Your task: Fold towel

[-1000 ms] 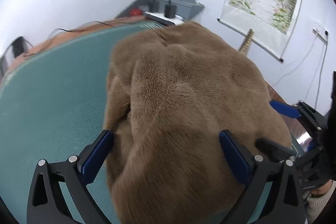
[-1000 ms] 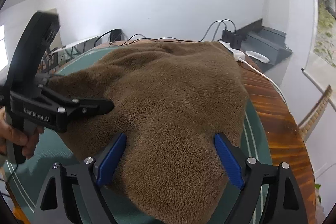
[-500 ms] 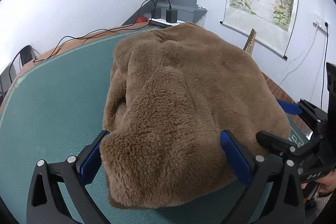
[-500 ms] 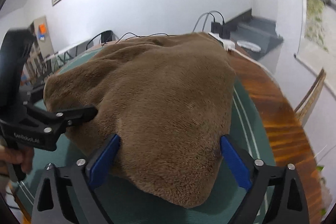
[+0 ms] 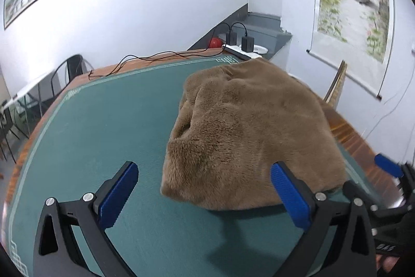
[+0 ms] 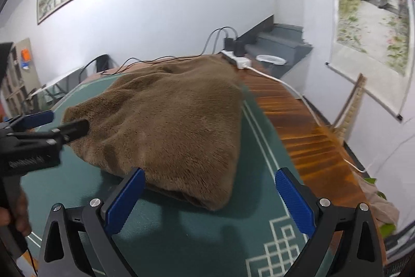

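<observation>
Towel [image 5: 249, 137] folded on green mat [image 5: 103, 126], both tongs [image 5: 205, 188] [image 6: 207, 199] apart, hand [image 6: 13, 214] only in right view.

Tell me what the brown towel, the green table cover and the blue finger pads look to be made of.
Brown towel: plush fleece or microfibre, going by its dense, matte, fuzzy pile.
Green table cover: probably felt or woven mat; flat, matte, finely textured, with a pale printed border.
Blue finger pads: likely rubber or moulded plastic, showing a fine ribbed grip pattern, set on black rigid plastic-looking fingers.
</observation>
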`<state>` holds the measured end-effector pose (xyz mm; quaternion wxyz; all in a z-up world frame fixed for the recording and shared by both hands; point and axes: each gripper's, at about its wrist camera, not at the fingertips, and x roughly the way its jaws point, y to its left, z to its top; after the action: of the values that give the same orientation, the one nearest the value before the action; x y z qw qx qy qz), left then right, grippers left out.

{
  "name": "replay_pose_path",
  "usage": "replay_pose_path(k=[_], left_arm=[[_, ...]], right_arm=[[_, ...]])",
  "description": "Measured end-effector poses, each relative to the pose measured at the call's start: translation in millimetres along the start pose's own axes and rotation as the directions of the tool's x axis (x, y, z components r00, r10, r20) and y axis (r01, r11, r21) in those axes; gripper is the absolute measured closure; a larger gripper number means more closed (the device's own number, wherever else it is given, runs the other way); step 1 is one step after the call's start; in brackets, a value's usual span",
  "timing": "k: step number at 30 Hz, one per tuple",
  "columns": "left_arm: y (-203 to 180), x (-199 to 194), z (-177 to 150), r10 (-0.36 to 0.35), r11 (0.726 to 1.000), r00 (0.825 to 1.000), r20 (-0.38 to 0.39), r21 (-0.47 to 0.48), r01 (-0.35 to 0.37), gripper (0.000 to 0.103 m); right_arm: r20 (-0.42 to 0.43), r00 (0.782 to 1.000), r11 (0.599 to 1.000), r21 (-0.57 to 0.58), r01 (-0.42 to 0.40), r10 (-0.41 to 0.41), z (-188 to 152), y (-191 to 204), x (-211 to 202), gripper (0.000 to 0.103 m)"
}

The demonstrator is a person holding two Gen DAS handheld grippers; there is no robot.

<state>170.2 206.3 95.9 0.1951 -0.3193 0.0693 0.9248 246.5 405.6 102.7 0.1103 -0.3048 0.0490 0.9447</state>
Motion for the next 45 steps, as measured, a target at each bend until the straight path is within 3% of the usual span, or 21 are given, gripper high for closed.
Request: replay_pose_path(k=[6,11,15,36,45], left_arm=[[-1,-18,1,0.031,0.999,0.999,0.024,-0.008,-0.031,0.0],[-1,-25,-4,-0.064,0.998,0.998,0.006,-0.021,0.065,0.0],[-9,-22,-7,-0.087,0.996,0.996,-0.002,-0.002,0.087,0.0],[-5,-19,-2,-0.167,0.984,0.986,-0.001,-0.058,0.166,0.0],[-7,-24,1,-0.137,0.99,0.99,0.017,-0.04,0.137,0.0]], right_arm=[[0.067,0.998,0.999,0.04,0.011,-0.014,-2,0,-18,0.001],[0.074,0.997,0.997,0.073,0.013,-0.018,-4,-4,-26,0.001],[0.102,0.993,0.997,0.064,0.047,-0.053,-5,-3,-36,0.001],[0.091,0.994,0.996,0.068,0.06,-0.066,-8,-2,-30,0.001],[0.093,0.994,0.996,0.07,0.052,-0.058,-8,-3,-32,0.001]])
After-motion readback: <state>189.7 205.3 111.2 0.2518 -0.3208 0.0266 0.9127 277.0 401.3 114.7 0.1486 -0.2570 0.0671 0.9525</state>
